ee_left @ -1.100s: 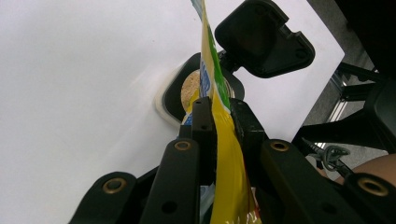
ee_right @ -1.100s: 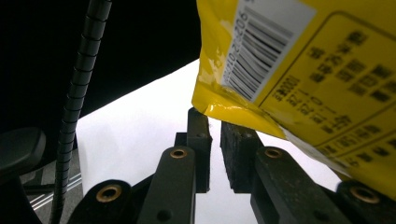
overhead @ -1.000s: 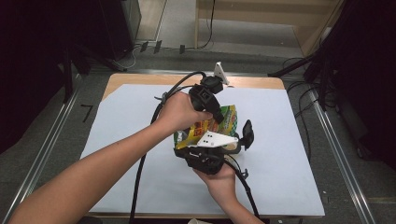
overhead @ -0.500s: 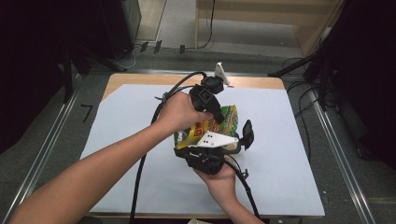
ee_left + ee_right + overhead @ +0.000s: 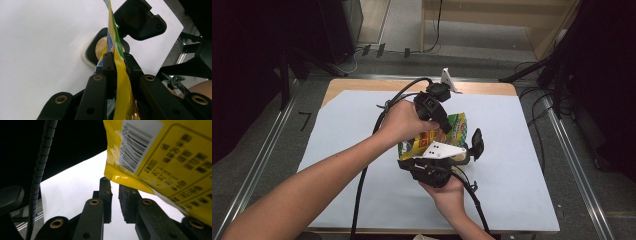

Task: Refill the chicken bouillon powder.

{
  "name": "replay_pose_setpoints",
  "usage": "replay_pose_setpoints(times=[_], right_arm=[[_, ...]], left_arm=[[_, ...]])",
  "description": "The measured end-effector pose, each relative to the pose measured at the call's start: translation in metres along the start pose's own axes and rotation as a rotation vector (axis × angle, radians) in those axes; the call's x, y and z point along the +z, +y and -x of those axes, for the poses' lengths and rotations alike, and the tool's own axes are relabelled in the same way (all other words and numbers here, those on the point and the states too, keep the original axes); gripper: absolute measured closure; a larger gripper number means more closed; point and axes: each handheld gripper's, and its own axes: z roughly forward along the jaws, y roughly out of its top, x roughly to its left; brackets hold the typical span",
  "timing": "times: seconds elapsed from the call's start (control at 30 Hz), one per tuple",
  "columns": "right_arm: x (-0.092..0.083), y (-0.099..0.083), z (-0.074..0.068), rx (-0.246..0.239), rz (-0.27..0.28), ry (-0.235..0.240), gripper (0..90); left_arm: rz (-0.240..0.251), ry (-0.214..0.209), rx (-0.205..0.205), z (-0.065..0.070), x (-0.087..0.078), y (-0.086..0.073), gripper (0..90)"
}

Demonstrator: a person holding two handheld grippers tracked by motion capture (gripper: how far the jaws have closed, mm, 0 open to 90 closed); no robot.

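Snack bag (image 5: 455,127) held above white table (image 5: 522,150)
Left gripper (image 5: 117,65) clamps its yellow edge; right gripper (image 5: 115,195) sits nearly closed (pinching nothing) beneath the barcode corner

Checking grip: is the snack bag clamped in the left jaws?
Yes: the left gripper has its jaws shut flat on the yellow snack bag.

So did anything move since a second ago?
Hardly anything. The left gripper stays shut on the yellow snack bag, held above the white sheet. The right gripper sits under the bag's corner with a small gap between its pads; whether it pinches the corner is unclear. Both hands kept still.
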Motion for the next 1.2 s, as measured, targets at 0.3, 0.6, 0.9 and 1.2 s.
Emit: replay_pose_setpoints(times=[0.3, 0.6, 0.9, 1.2], right_arm=[[0.005, -0.007, 0.002, -0.013, -0.022, -0.007, 80.3], [0.010, -0.013, 0.001, -0.056, -0.048, -0.007, 70.1], [0.013, -0.018, 0.002, -0.060, -0.065, 0.003, 66.1], [0.014, -0.026, 0.006, -0.064, -0.090, 0.015, 59.7]], left_arm=[[0.020, -0.027, 0.003, -0.004, 0.000, -0.009, 83.6], [0.042, -0.044, 0.006, -0.009, -0.001, -0.018, 83.9], [0.082, -0.055, 0.018, -0.012, -0.001, -0.029, 83.8], [0.124, -0.070, 0.022, -0.017, 0.000, -0.040, 83.9]])
